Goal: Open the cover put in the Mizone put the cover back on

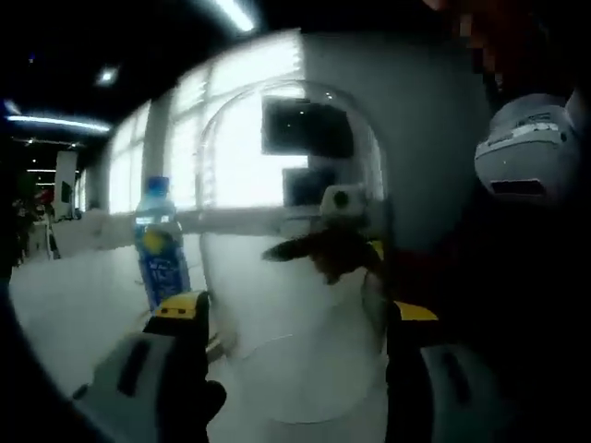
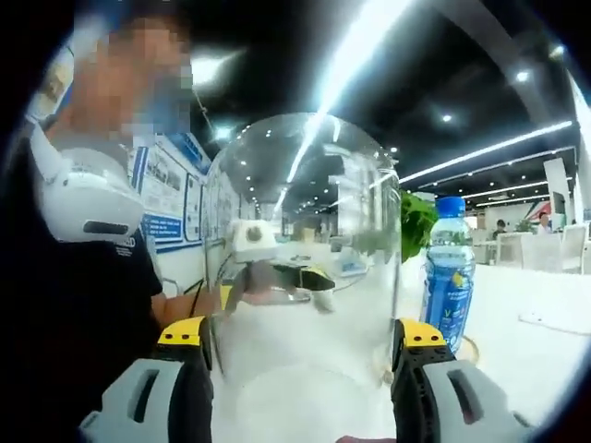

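Observation:
A clear dome cover is held up off the white table. My left gripper has a yellow-tipped jaw on each side of the dome wall and is shut on it. From the opposite side, my right gripper is shut on it the same way. Each gripper shows through the glass in the other's view. The Mizone bottle, blue-capped with a blue label, stands upright on the table beside and behind the cover, apart from both grippers.
The person holding the grippers stands close, in dark clothes with a white device on the chest. A green plant is behind the bottle. Chairs and desks lie far off.

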Motion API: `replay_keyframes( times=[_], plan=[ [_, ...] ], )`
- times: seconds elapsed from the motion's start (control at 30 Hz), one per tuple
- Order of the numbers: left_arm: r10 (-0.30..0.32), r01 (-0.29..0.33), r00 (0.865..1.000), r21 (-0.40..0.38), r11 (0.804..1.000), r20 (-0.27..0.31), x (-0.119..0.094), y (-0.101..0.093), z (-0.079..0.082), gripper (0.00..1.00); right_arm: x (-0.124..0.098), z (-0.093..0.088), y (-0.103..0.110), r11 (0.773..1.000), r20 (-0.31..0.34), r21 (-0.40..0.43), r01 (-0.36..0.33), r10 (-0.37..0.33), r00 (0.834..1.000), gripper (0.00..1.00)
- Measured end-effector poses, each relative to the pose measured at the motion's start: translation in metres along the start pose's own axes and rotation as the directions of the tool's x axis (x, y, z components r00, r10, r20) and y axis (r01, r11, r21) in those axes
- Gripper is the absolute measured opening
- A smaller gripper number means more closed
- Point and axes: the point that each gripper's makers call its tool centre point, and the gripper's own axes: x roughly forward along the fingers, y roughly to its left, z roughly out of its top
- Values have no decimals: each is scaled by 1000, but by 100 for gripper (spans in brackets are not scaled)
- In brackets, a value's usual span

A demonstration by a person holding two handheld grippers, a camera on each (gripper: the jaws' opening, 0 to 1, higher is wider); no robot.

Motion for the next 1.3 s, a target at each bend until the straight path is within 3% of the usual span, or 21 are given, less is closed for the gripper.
replay_keyframes(
  times=[0.33,0.57,0.7,0.9,1.1,1.3],
  plan=[
    [-31,31,1000,-28,999,3,9,4,-4,75,4,-1,-2,1000,-35,12,-14,14,999,80],
    [-37,36,999,-21,999,-28,10,5,-5,75,9,-3,-3,999,-82,16,-31,33,996,83],
    [-54,54,999,-17,998,-3,10,8,-5,74,10,-5,-4,999,-100,35,-17,20,995,83],
    [-56,56,998,-25,998,3,11,6,-4,73,10,-6,-5,999,-104,37,-14,17,994,83],
    [-58,58,998,-40,997,3,11,6,-3,74,8,-6,-5,999,-34,36,-7,8,999,83],
    [-48,48,999,-38,998,0,11,5,-4,74,9,-5,-5,999,-32,36,-17,18,999,83]
  ],
)
